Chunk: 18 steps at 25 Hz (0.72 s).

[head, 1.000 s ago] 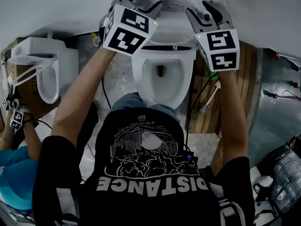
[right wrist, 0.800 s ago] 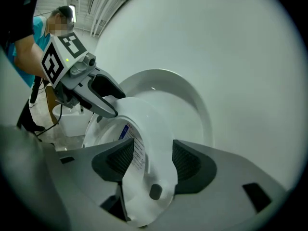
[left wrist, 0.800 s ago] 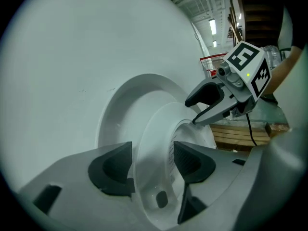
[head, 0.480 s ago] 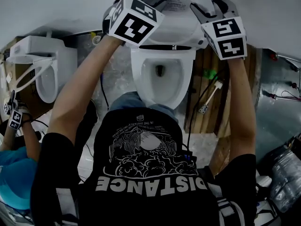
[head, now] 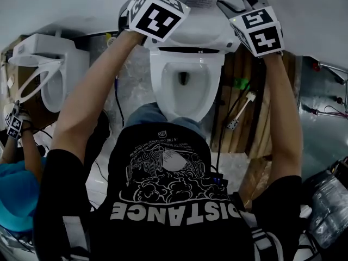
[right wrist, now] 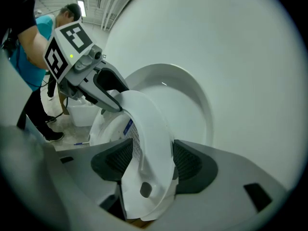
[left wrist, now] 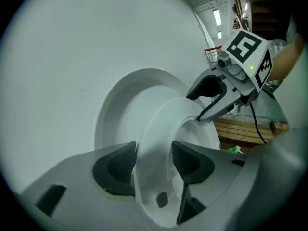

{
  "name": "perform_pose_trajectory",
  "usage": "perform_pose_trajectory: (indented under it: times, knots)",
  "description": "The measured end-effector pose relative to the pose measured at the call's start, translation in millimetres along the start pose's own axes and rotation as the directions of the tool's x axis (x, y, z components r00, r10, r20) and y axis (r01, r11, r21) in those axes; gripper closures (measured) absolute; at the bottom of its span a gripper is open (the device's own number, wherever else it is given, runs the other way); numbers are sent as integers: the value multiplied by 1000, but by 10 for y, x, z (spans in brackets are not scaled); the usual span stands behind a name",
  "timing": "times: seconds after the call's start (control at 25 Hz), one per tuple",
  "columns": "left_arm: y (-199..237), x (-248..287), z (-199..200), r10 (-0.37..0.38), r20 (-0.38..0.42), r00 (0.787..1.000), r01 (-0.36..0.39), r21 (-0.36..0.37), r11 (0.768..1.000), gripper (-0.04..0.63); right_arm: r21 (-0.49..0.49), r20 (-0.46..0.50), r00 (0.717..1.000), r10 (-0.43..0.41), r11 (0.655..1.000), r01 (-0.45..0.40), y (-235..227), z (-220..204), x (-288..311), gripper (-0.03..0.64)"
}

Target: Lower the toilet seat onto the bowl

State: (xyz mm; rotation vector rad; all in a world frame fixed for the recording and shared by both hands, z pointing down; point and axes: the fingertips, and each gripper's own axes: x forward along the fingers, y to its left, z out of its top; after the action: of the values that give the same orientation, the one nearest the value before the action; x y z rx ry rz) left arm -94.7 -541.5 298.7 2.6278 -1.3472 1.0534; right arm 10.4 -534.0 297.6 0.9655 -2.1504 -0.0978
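Where the seat is: The toilet seat (right wrist: 147, 124) stands raised, a little off upright, with the lid (right wrist: 192, 95) close behind it. The bowl (head: 159, 91) lies open below it, on my side.

My left jaws: My left gripper (left wrist: 153, 160) straddles the upper part of the ring on its left flank. Its jaws have just been closing a little. The pads (left wrist: 115, 170) look pressed on the ring from front and back, so I read this as a grip on the seat.

My right jaws: My right gripper (right wrist: 151, 160) straddles the right flank at about the same height. Its jaws have just been opening and stand wide. The ring fills the gap between them, but I judge that they flank it and do not clamp it.

Seat from my jaws: It lies straight ahead and between them, edge-on. Neither hand has any reach left to make.

Long axis: The ring runs up and down, from its pivot at the back of the bowl to its free end above my jaws.

Nearer hand: Neither. They sit level, one on each side, well apart across the ring.

What the move turns on: The pivot is low and away from me, so I expect the free end must swing toward me and down in an arc. Both hands should follow that arc together, or the ring twists.

Risk: With the right side loose, the seat could slip and drop.
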Motion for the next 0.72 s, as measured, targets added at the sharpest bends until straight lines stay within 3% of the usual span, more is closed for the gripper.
perform_pose_trajectory:
  times: [0.52,0.72]
  knots:
    - [-274,-322,-44,50,-42,998,-48,37,998,350,-23,65,988,137,990,-136,211,-31,-409,369]
    - [-418,-493,-108,58,-61,996,-54,70,996,353,-49,86,983,164,986,-161,242,-83,-571,447]
